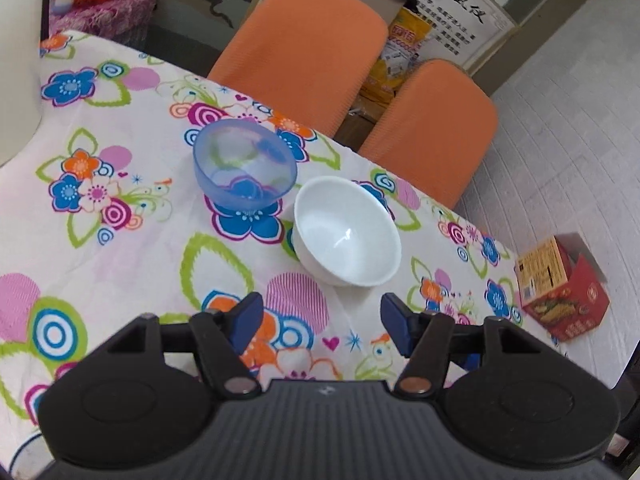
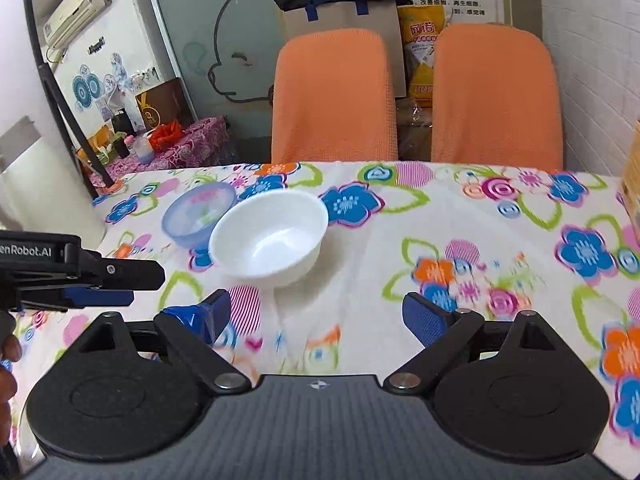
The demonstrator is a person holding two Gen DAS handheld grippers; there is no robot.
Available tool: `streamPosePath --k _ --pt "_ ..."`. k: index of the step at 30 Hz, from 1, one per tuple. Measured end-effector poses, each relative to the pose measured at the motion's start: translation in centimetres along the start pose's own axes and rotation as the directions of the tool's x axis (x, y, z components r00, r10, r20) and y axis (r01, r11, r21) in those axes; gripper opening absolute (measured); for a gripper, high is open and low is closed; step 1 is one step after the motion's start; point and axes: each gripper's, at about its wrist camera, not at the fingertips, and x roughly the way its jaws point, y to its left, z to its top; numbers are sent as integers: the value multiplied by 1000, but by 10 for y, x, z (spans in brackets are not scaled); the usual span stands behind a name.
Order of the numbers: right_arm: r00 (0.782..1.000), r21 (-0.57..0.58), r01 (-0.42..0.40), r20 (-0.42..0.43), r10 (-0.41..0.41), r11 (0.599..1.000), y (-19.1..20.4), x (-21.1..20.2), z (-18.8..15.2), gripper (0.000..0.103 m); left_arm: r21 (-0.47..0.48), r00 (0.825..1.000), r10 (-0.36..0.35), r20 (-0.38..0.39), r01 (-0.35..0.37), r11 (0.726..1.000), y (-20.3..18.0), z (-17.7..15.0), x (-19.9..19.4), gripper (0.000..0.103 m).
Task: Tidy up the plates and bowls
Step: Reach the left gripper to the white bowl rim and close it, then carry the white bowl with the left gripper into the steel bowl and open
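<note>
On floral cloth: glossy white bowl beside translucent blue bowl; both tools spread, empty.

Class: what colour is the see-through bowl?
Translucent blue bowl; clearest in the left wrist view.

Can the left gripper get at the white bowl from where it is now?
Probably yes. The left gripper is open and empty, and the white bowl sits just ahead of its jaws with only bare tablecloth between them. The blue bowl stands behind, out of the way.
</note>
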Motion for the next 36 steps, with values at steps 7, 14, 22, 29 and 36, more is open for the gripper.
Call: streamPosePath --k 7,14,22,29,36 --pt "997 -89 28 -70 -34 996 0 60 28 80 -169 998 9 -69 -21 985 6 29 59 63" --pt "991 -196 42 -119 -66 980 3 110 30 80 -182 995 58 -87 -73 981 11 39 91 63" --pt "992 -250 -36 -124 5 967 18 118 27 76 -102 989 85 -123 -98 990 3 42 106 45" --pt "985 -225 -113 -151 80 968 38 94 25 75 -17 986 90 -143 -93 996 -7 37 106 22" --pt "973 -149 -123 -211 90 981 40 74 16 76 -1 980 73 -185 -74 997 -11 17 89 22"
